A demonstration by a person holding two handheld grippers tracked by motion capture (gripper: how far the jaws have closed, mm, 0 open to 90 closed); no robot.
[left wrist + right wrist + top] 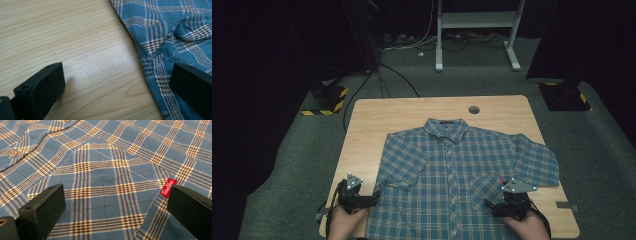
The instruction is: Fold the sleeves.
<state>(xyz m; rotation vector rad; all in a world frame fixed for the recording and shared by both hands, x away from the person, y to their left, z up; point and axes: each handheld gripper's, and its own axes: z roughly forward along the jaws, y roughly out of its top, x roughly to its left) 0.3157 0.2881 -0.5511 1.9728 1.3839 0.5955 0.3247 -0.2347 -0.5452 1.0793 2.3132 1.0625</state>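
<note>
Shirt (452,175): blue plaid, short-sleeved, lying flat and face up on the wooden table (377,120), collar (446,129) toward the far edge, hem toward my side. It covers the middle and right of the tabletop; its right-hand sleeve (537,162) reaches close to the table's right edge. The button placket runs down the centre, closed. A chest pocket (105,182) sits on the panel under my right gripper, with a small red label (168,187) sewn at the pocket's edge and a button (13,152) visible farther off on the placket.

My left gripper (373,198) is at the shirt's near left side, by the sleeve fold. Its jaws stand wide apart and hold nothing: in the left gripper view one jaw is over bare wood, the other over the plaid, with the stitched fabric edge (150,65) running between them. I cannot tell whether either jaw touches the surface.

My right gripper (488,206) is over the shirt's near right front. Its jaws are likewise spread wide and hold nothing, with the pocket cloth between them and the red label just beside one jaw. The cloth there lies smooth, not pinched.

Surroundings: a round cable hole (473,109) near the table's far edge, grey floor around the table, the legs of a white frame (439,50) beyond it, and yellow-and-black striped bases (326,100) at either side.
</note>
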